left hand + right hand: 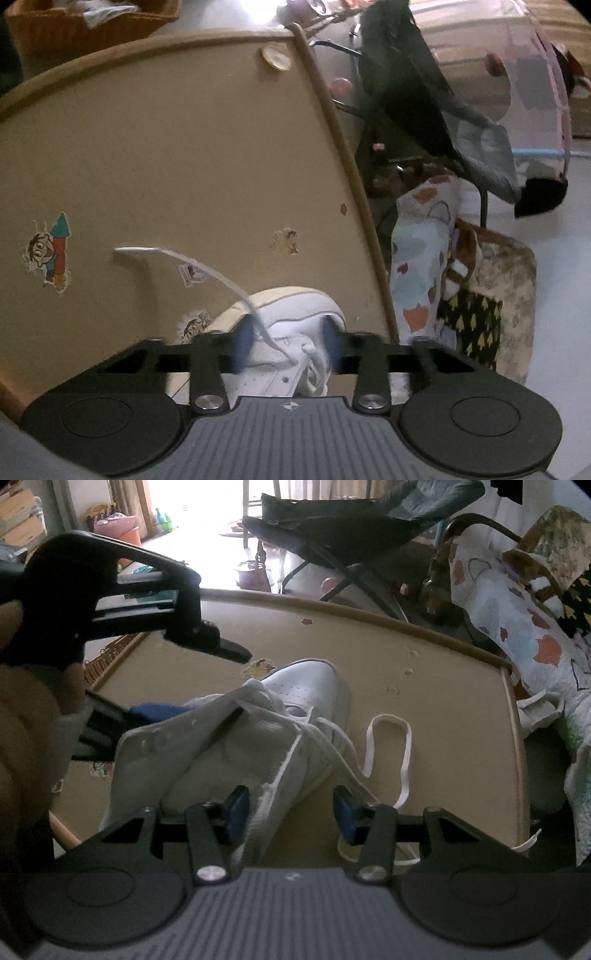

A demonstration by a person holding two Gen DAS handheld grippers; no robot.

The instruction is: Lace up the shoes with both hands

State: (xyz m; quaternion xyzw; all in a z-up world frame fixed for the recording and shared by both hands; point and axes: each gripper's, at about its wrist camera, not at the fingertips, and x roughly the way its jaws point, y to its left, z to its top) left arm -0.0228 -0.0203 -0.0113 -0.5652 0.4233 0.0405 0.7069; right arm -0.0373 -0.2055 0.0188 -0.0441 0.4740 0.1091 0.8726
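A white sneaker (303, 690) lies on the tan table (443, 709), toe pointing away. Its white lace (391, 749) crosses the eyelets and trails in a loop to the right. In the left wrist view the sneaker (291, 314) sits between the blue pads of my left gripper (288, 347), which is open; a lace end (192, 262) arcs up and away to the left. My right gripper (290, 812) is open over the shoe's heel opening, with a lace strand running between its pads. The left gripper (155, 712) also shows at the shoe's left side.
The table has a raised wooden rim (340, 133) and cartoon stickers (50, 251). A folding chair with dark cloth (351, 520) and a patterned quilt (524, 627) stand beyond the table's far and right edges. A wicker basket (85, 26) is at the back left.
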